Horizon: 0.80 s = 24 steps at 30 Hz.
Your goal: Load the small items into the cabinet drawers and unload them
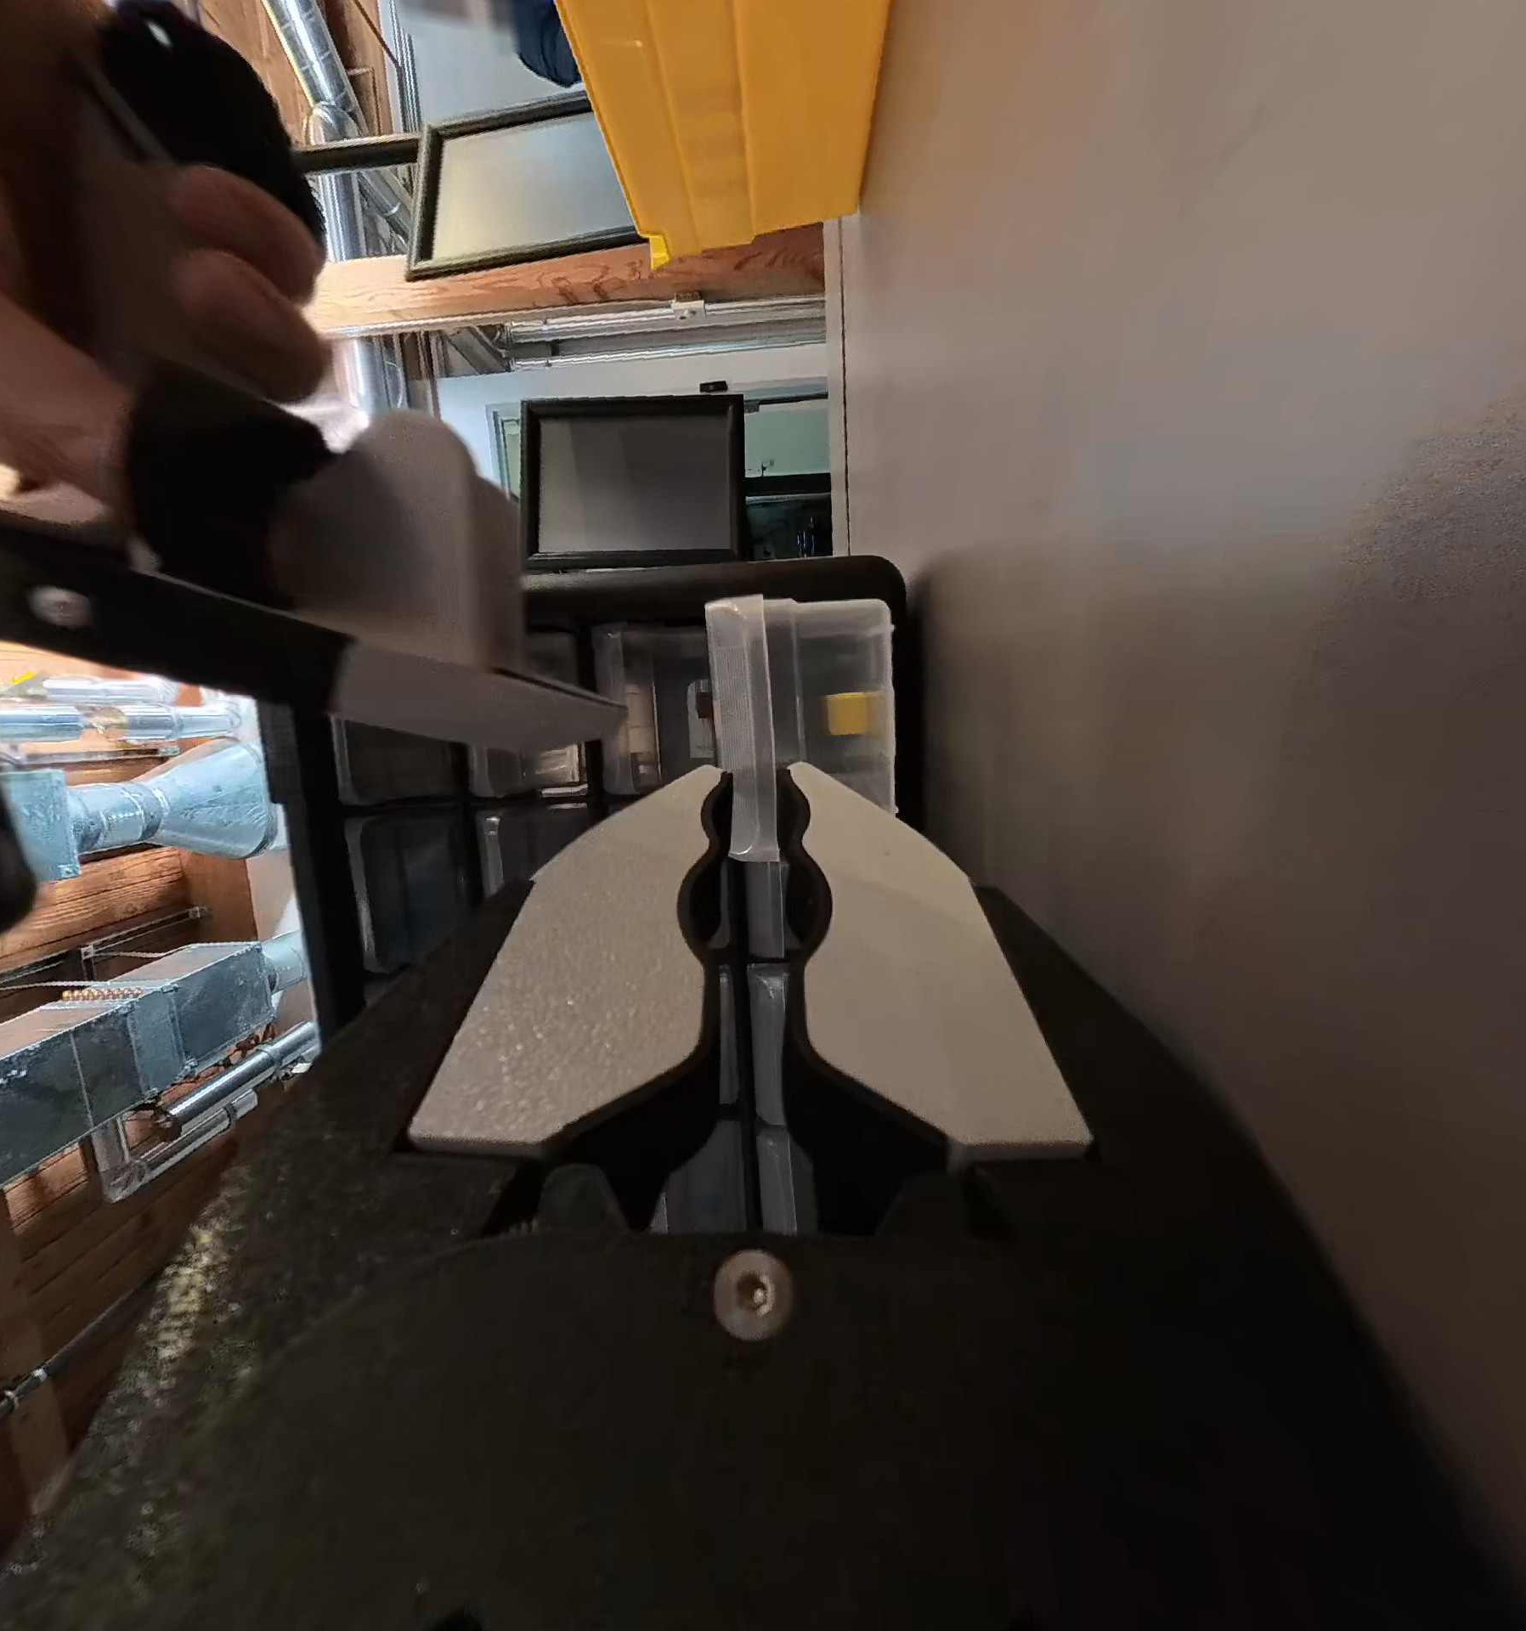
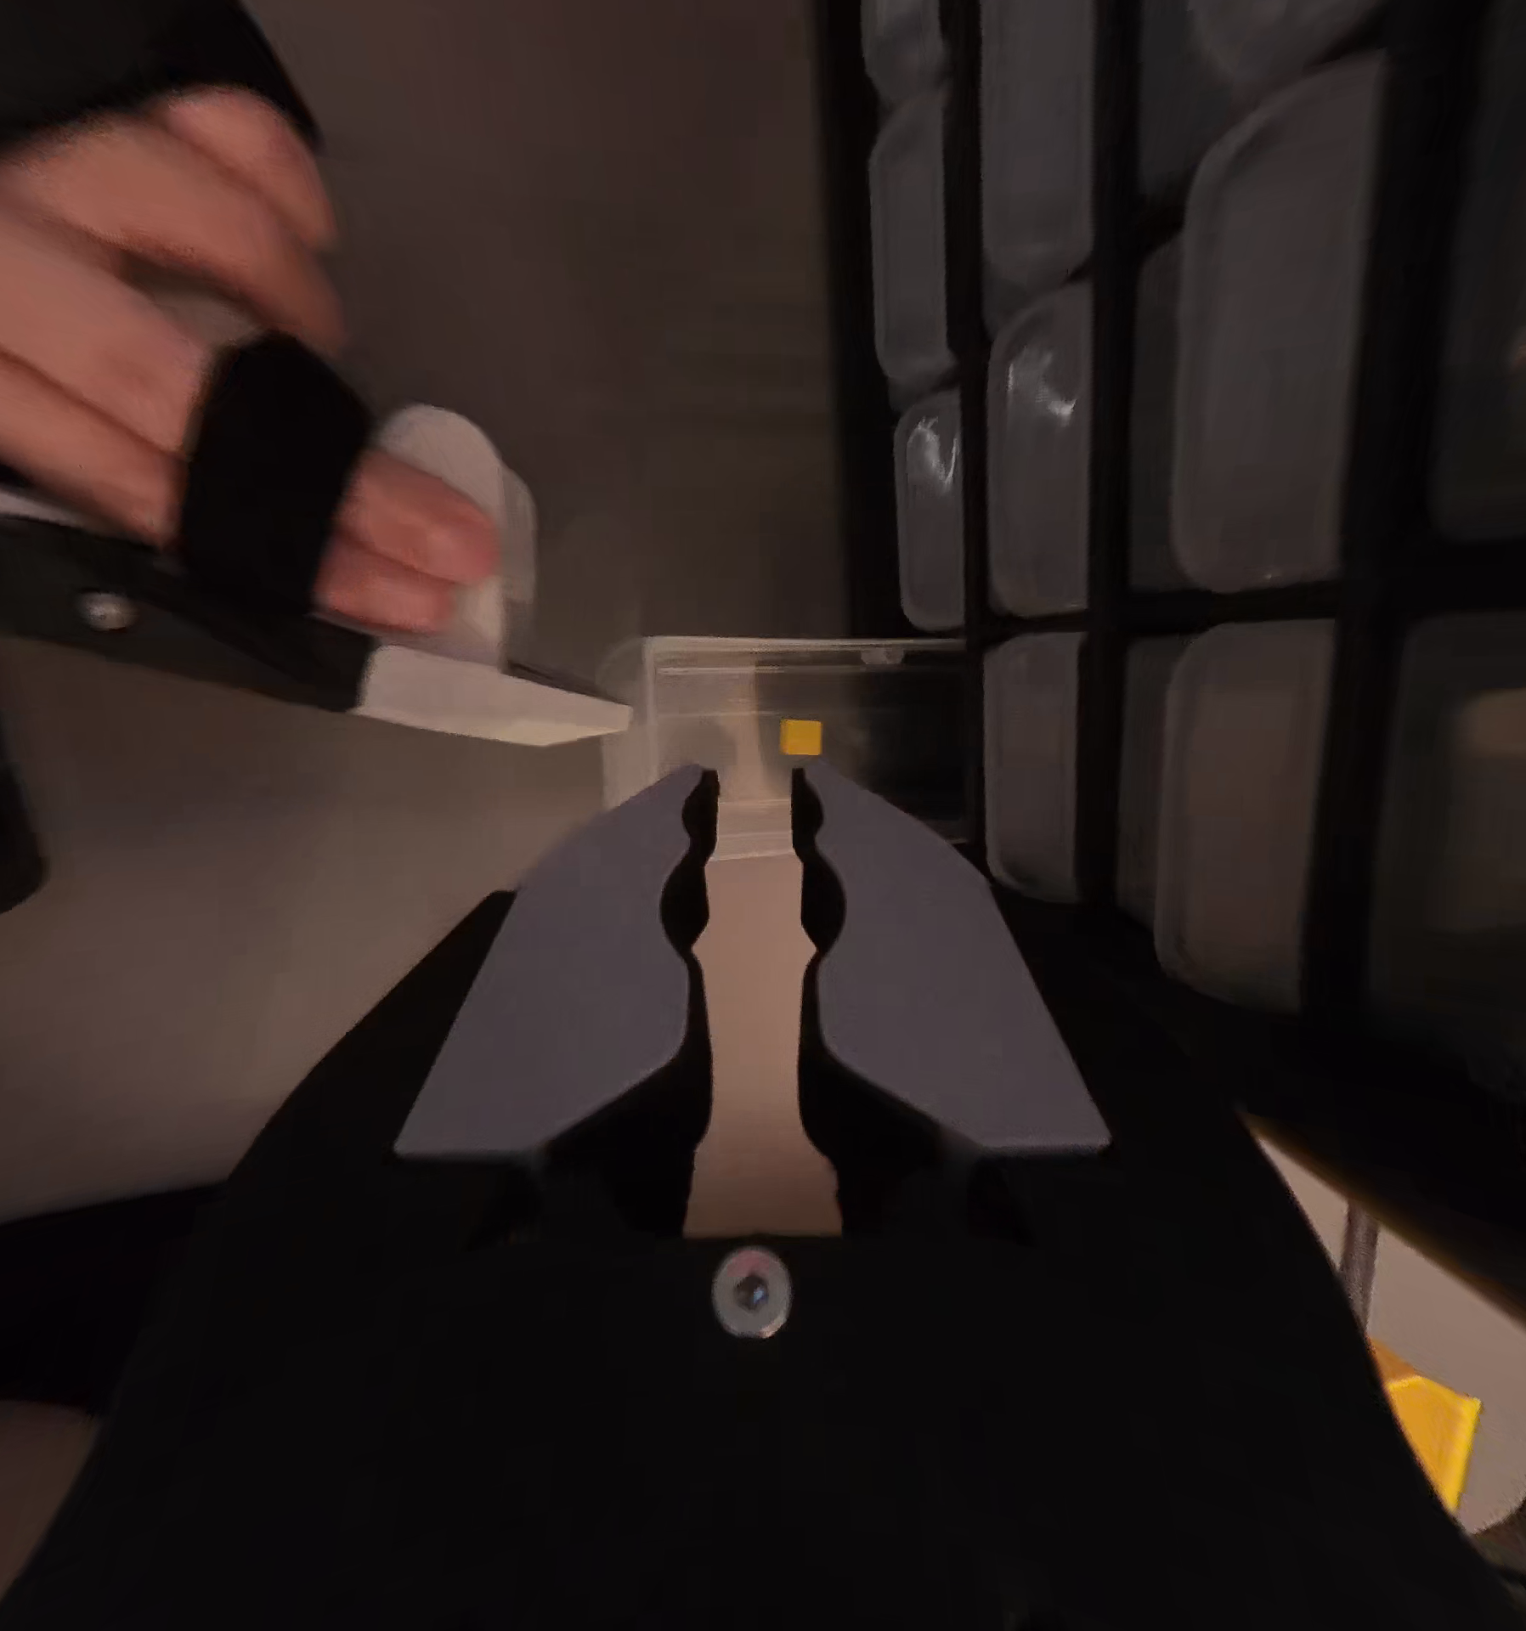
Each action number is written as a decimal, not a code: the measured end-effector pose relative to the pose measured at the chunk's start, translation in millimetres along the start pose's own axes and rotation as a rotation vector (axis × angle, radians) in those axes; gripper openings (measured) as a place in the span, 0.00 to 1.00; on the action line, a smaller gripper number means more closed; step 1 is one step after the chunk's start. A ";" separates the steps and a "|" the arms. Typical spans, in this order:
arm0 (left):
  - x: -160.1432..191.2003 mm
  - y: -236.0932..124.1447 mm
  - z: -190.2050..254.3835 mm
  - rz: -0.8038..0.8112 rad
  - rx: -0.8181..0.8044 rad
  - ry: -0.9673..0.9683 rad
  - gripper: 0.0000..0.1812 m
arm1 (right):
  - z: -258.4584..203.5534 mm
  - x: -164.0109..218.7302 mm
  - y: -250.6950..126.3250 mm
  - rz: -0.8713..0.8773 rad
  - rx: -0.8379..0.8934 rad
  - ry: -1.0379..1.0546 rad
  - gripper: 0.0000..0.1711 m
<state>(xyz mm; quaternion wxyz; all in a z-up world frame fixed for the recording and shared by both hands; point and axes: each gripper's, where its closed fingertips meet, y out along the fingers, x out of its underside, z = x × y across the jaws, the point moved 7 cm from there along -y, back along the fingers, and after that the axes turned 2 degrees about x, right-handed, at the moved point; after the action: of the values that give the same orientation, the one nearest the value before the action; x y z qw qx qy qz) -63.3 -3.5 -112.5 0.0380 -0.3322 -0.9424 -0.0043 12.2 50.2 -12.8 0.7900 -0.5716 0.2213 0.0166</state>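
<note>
A black cabinet [image 1: 715,578] holds rows of translucent drawers. One clear drawer [image 1: 839,635] is pulled out, and a small yellow item [image 1: 848,713] lies inside it. My left gripper [image 1: 755,777] is shut on the drawer's clear front handle [image 1: 742,706]. In the right wrist view, my right gripper [image 2: 755,777] is open and empty. It points at the side of the same drawer [image 2: 874,706], just short of the yellow item [image 2: 800,737]. The cabinet [image 2: 1113,609] stands to its right. The left gripper's finger [image 2: 495,706], held by a hand, reaches the drawer's front.
The grey tabletop [image 1: 1183,441] runs beside the cabinet. A yellow bin [image 1: 724,115] stands farther back on it. A dark framed screen [image 1: 636,477] and metal ducts [image 1: 168,803] lie beyond. A yellow object [image 2: 1430,1447] sits low by the cabinet. The tips of one gripper are about 5 centimetres away from the tips of the other.
</note>
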 end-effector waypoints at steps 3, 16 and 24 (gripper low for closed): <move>-2.2 -5.7 0.4 0.005 0.003 0.002 0.05 | 4.0 4.2 21.7 -0.067 -0.016 0.014 0.10; -4.7 -12.7 0.4 0.018 0.016 -0.009 0.05 | 1.4 5.1 52.5 -0.191 -0.069 0.022 0.13; -4.1 -10.3 -0.4 0.015 0.016 -0.011 0.05 | 6.6 -1.3 55.2 -0.297 -0.114 -0.029 0.13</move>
<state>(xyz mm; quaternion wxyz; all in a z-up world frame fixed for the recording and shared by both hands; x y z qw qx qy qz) -66.5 -14.1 -112.2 0.0357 -0.3390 -0.9401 0.0053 -2.2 75.6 -60.2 0.7532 -0.6414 0.1219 -0.0796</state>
